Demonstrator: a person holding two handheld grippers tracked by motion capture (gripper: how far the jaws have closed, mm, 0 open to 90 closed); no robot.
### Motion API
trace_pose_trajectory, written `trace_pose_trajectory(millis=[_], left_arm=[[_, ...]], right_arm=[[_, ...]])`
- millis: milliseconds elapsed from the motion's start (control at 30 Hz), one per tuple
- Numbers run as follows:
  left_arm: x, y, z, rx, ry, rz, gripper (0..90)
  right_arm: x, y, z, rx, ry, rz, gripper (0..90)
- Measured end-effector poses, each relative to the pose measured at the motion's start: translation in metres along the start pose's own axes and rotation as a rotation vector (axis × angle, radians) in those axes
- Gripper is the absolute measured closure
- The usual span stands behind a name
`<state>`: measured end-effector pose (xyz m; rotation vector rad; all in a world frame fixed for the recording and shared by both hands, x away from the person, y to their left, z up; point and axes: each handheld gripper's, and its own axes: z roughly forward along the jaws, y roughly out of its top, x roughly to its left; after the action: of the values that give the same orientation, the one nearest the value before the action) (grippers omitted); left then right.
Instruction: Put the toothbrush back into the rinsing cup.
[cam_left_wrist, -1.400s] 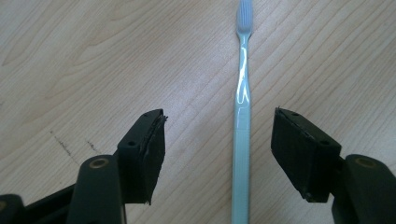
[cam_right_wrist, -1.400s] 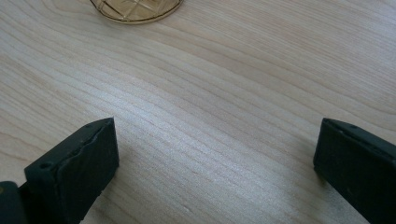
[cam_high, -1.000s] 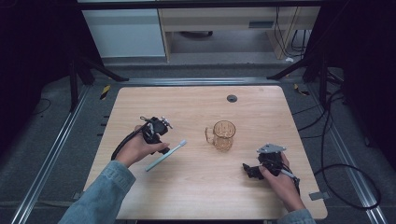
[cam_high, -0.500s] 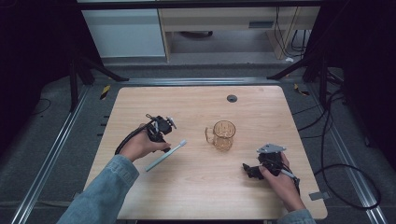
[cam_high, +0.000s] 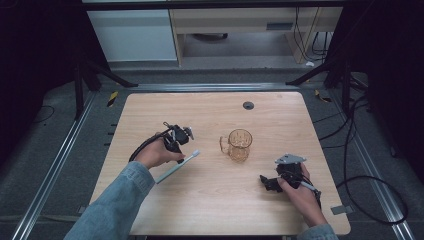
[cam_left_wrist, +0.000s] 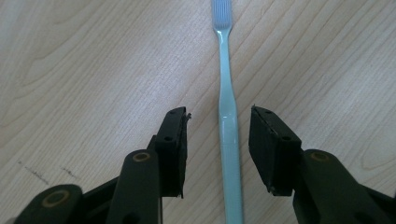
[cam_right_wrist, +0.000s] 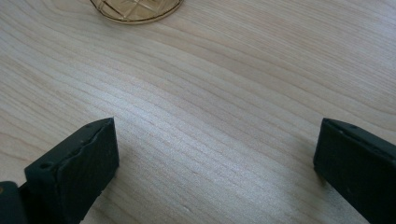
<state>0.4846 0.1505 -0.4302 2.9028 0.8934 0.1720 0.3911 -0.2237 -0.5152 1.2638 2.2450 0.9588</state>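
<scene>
Straddling the pale blue plastic toothbrush (cam_left_wrist: 227, 121) on the light wooden table (cam_high: 210, 200), left gripper (cam_left_wrist: 218, 135) jaws just closing, pads not yet touching the handle. Resting apart beside the amber glass mug (cam_high: 238, 145), right gripper (cam_right_wrist: 215, 158) jaws wide, nothing between.

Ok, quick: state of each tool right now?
Left tool: open, jaws have just been closing around the toothbrush, not yet touching.
Right tool: open, nothing between its jaws.
</scene>
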Motion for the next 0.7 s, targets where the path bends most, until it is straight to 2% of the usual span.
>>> trace_pose_trajectory(millis=[167,367,700], left_arm=[[0.001,0.005,0.009,0.022,0.002,0.008,58.9],[-0.002,0.012,0.020,0.046,-0.020,0.012,63.2],[0.001,0.013,0.026,0.064,-0.026,0.007,65.1]], right_arm=[[0.000,0.000,0.000,0.000,0.000,0.002,0.4],[0.000,0.000,0.000,0.000,0.000,0.000,0.4],[0.000,0.000,0.000,0.000,0.000,0.002,0.4]])
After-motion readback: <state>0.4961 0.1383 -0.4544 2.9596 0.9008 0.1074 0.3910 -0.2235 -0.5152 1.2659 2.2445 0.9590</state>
